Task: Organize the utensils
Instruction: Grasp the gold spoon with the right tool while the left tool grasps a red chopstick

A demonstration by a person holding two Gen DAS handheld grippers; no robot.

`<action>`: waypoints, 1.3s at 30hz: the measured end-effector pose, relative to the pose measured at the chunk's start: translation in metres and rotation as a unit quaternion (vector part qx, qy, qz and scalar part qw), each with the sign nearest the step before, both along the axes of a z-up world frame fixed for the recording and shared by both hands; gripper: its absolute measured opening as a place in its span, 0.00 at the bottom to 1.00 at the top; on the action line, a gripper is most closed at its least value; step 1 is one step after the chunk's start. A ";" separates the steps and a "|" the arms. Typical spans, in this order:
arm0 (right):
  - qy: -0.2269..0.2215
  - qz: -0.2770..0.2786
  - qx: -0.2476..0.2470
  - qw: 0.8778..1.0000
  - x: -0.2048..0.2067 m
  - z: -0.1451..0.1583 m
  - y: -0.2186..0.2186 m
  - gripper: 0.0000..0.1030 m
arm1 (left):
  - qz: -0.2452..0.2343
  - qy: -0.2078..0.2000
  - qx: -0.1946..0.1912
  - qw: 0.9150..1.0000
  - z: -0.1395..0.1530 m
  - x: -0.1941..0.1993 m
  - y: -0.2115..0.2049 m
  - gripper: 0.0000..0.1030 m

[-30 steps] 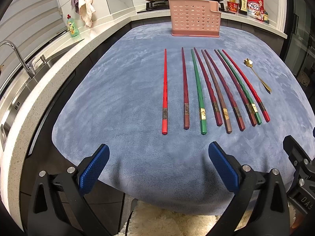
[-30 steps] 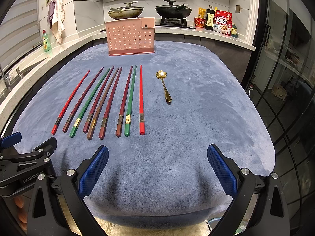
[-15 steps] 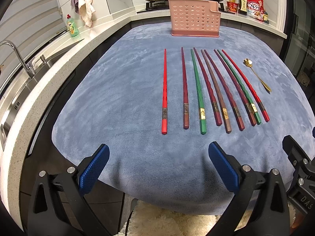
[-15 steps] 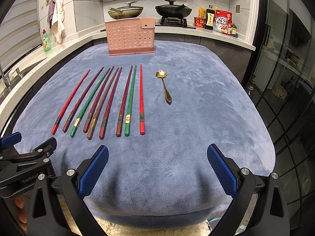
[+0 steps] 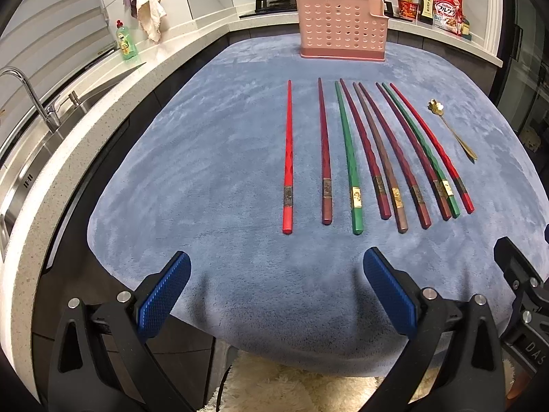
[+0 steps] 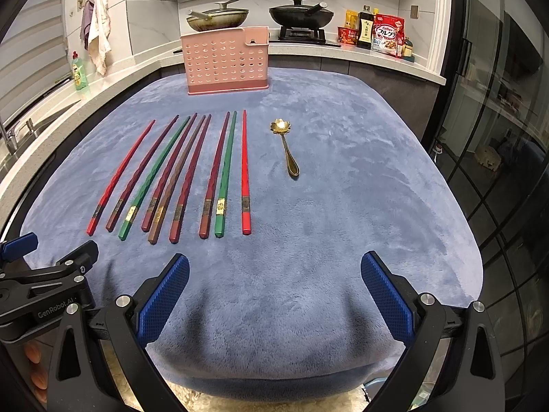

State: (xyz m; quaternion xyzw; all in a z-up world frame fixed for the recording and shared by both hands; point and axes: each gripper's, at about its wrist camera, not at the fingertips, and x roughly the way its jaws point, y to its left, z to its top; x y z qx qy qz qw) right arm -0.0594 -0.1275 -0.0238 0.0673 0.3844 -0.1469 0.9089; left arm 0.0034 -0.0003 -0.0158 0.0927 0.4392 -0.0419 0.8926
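Nothing has moved since a second ago: both tools hang at the near edge just as they did, and the row of utensils lies undisturbed. Nearest me, the left gripper [image 5: 274, 292] has its blue-padded fingers [image 5: 164, 292] spread wide with nothing between them, and the right gripper [image 6: 274, 292] beside it is equally wide and empty; both hover over the front edge of the plush grey-blue cloth [image 6: 343, 206] that covers the counter. Past them, nine long lacquered chopsticks [image 6: 178, 171] lie side by side on the cloth, thick banded ends toward the grippers, tips pointing away: bright red ones at either end of the row, two green, the others dark maroon or brown. Just right of the row, apart from it, a small gold spoon with a flower-shaped bowl [image 6: 286, 147] lies with its handle toward me. Farther back, near the far edge of the cloth, stands the pink perforated plastic utensil holder [image 6: 226, 61], upright. Behind it, two lidded pans [image 6: 218, 19] sit on the stove, and a green dish soap bottle [image 5: 126, 41] stands on the pale stone worktop near the sink [image 5: 20, 158].
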 end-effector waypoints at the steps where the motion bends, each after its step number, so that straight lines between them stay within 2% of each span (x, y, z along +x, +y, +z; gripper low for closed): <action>1: 0.001 0.000 0.002 1.000 0.000 0.000 -0.001 0.94 | 0.001 0.002 -0.001 1.000 0.000 0.001 0.001 0.93; 9: 0.010 -0.010 0.014 1.000 0.009 -0.006 -0.010 0.93 | 0.040 0.015 -0.023 0.999 -0.005 0.029 0.028 0.93; 16: 0.007 -0.009 0.018 1.000 0.023 -0.008 -0.020 0.93 | 0.043 0.018 -0.024 0.999 -0.012 0.049 0.031 0.91; 18: 0.004 -0.008 0.013 1.000 0.028 -0.007 -0.023 0.93 | 0.035 0.024 -0.027 0.999 -0.016 0.054 0.029 0.86; 20: -0.001 -0.008 0.011 1.000 0.034 -0.006 -0.027 0.93 | 0.028 0.034 -0.032 0.999 -0.019 0.059 0.028 0.72; 22: -0.004 -0.007 0.013 1.000 0.041 -0.005 -0.033 0.93 | 0.026 0.039 -0.041 0.998 -0.021 0.064 0.029 0.69; 23: -0.005 -0.006 0.014 1.000 0.045 -0.005 -0.035 0.93 | 0.023 0.036 -0.044 0.998 -0.020 0.065 0.028 0.61; 24: -0.008 -0.006 0.015 1.000 0.051 -0.003 -0.040 0.93 | 0.020 0.035 -0.045 0.998 -0.019 0.066 0.027 0.56; 26: -0.014 -0.006 0.033 0.999 0.062 -0.002 -0.050 0.92 | 0.008 0.037 -0.055 0.998 -0.016 0.068 0.025 0.37; 29: -0.018 -0.008 0.062 0.998 0.080 -0.002 -0.067 0.76 | -0.001 0.041 -0.074 0.996 -0.014 0.069 0.024 0.17; 31: -0.017 -0.007 0.076 0.997 0.092 -0.005 -0.074 0.65 | -0.009 0.049 -0.082 0.995 -0.014 0.070 0.022 0.10; 34: -0.010 -0.004 0.119 0.993 0.108 -0.015 -0.087 0.49 | -0.011 0.052 -0.078 0.996 -0.016 0.070 0.017 0.09; 36: -0.004 -0.004 0.139 0.990 0.115 -0.021 -0.092 0.34 | -0.011 0.052 -0.074 0.996 -0.016 0.070 0.016 0.10; 39: -0.001 -0.003 0.168 0.986 0.120 -0.030 -0.095 0.23 | -0.010 0.053 -0.074 0.996 -0.016 0.070 0.017 0.10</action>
